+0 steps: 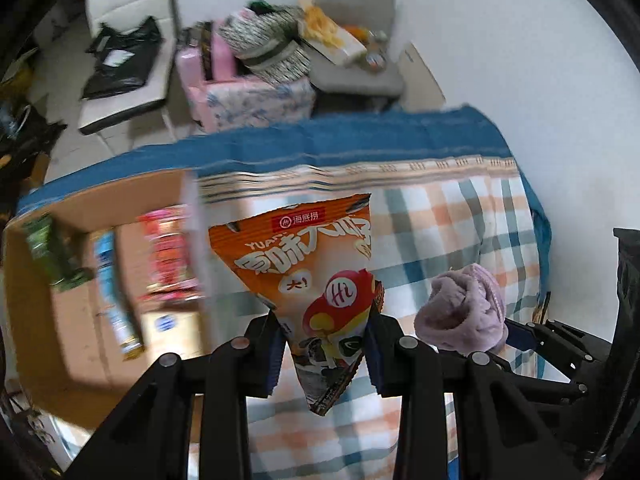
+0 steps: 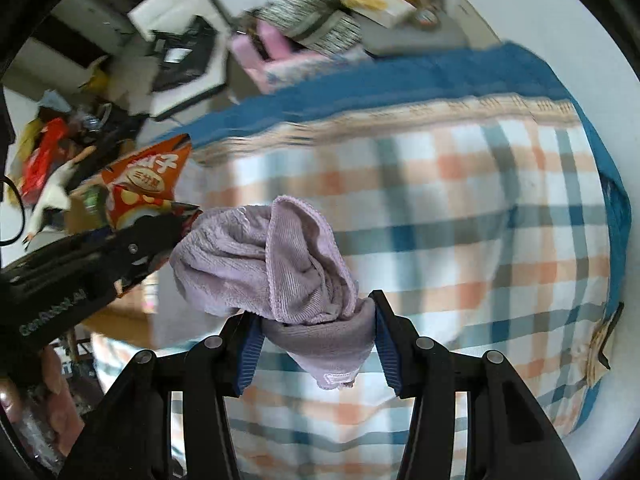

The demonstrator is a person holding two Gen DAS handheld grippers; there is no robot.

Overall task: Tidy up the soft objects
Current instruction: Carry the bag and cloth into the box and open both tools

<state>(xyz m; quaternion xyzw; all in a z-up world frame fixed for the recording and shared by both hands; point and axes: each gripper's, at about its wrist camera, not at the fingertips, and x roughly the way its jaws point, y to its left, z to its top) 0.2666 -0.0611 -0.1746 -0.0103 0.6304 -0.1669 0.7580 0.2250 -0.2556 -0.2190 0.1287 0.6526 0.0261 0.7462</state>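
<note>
Left gripper point(image 1: 326, 354) clamps the snack bag point(image 1: 316, 280); right gripper point(image 2: 318, 354) clamps the towel point(image 2: 272, 264).

Between the left fingers, a crinkled orange snack bag point(image 1: 312, 280) with white lettering; between the right fingers, a lilac plush towel point(image 2: 280, 264). Beyond both fingers, a blue-bordered orange-and-teal checked cloth point(image 2: 460, 208).

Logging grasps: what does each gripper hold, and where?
Left gripper: orange snack bag, pinched near its lower corner. Right gripper: purple towel, pinched at a bunched end.
</note>
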